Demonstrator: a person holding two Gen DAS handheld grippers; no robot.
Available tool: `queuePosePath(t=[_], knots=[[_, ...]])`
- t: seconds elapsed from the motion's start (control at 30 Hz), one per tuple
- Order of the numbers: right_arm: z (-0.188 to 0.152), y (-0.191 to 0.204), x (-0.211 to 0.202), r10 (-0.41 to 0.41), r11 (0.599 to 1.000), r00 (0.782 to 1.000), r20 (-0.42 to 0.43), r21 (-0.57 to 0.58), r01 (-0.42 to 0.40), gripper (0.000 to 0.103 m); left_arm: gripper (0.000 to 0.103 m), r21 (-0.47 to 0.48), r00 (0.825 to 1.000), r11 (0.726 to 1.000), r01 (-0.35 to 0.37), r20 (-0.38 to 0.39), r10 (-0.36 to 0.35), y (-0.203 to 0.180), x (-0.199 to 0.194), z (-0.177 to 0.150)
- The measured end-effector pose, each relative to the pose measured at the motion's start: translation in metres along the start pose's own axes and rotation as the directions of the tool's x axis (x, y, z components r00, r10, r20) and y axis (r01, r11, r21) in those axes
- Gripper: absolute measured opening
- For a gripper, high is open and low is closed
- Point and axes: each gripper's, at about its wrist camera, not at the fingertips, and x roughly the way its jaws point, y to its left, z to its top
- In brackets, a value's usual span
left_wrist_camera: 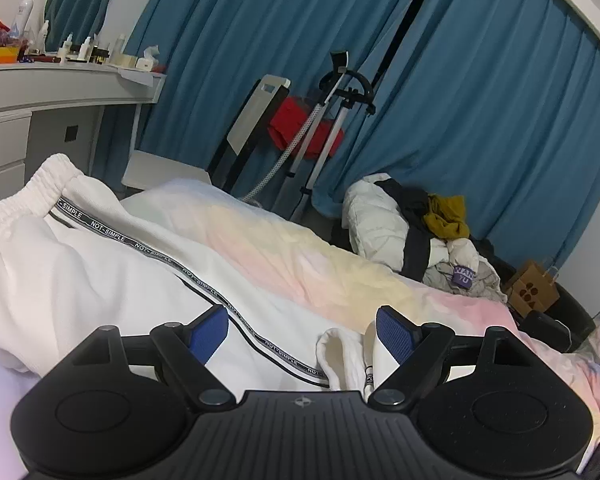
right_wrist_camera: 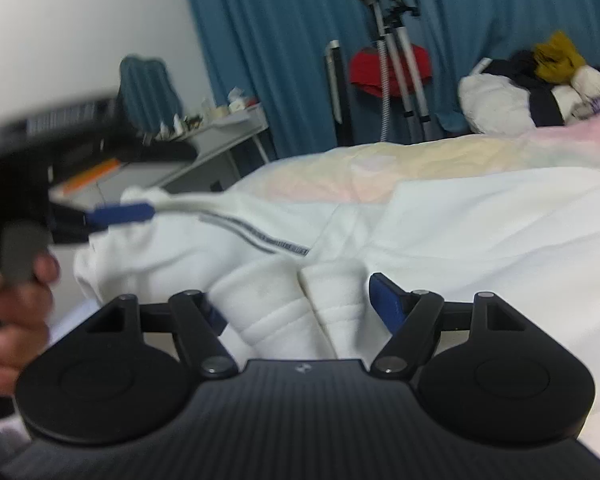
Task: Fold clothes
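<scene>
The right gripper (right_wrist_camera: 302, 304), jaws apart, straddles the white fleece trousers' ribbed cuff (right_wrist_camera: 284, 312); the left gripper (left_wrist_camera: 302, 330) gapes too, so the unheld fold could slump.

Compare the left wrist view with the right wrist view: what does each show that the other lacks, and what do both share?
Only the left wrist view shows the brown paper bag and the readable lettering on the trousers' stripe. Only the right wrist view shows the person's hand holding the left gripper from the side. Both show the white trousers on the pastel bedcover, the blue curtains, the garment steamer, the clothes pile and open jaws.
</scene>
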Motion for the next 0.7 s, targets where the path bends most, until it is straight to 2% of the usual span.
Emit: queuePosePath(t=[0.2, 0.37, 0.43, 0.5, 0.6, 0.7], knots=[[0.017, -0.023, -0.046, -0.095, 0.994, 0.991, 0.098, 0.064, 0.089, 0.073, 0.083, 0.076, 0.999, 0.997, 0.028, -0.046, -0.025, -0.012, 0.005, -0.012], [0.022, -0.039, -0.064, -0.297, 0.955, 0.945, 0.138, 0.056, 0.292, 0.074, 0.083, 0.122, 0.995, 0.991, 0.056, -0.087, -0.045, -0.021, 0.006, -0.024], [0.020, -0.044, -0.066, -0.310, 0.950, 0.943, 0.123, 0.086, 0.301, 0.074, 0.083, 0.128, 0.994, 0.990, 0.058, -0.095, -0.046, -0.020, 0.005, -0.026], [0.022, -0.044, -0.070, -0.265, 0.962, 0.953, 0.146, 0.107, 0.251, 0.074, 0.083, 0.126, 0.995, 0.990, 0.055, -0.095, -0.043, -0.020, 0.004, -0.028], [0.029, -0.046, -0.077, -0.224, 0.969, 0.954, 0.197, 0.154, 0.196, 0.073, 0.083, 0.118, 0.995, 0.992, 0.040, -0.092, -0.029, -0.016, 0.004, -0.029], [0.028, -0.048, -0.071, -0.256, 0.961, 0.951, 0.176, 0.150, 0.231, 0.074, 0.083, 0.093, 0.995, 0.995, 0.023, -0.098, -0.014, -0.012, 0.004, -0.029]])
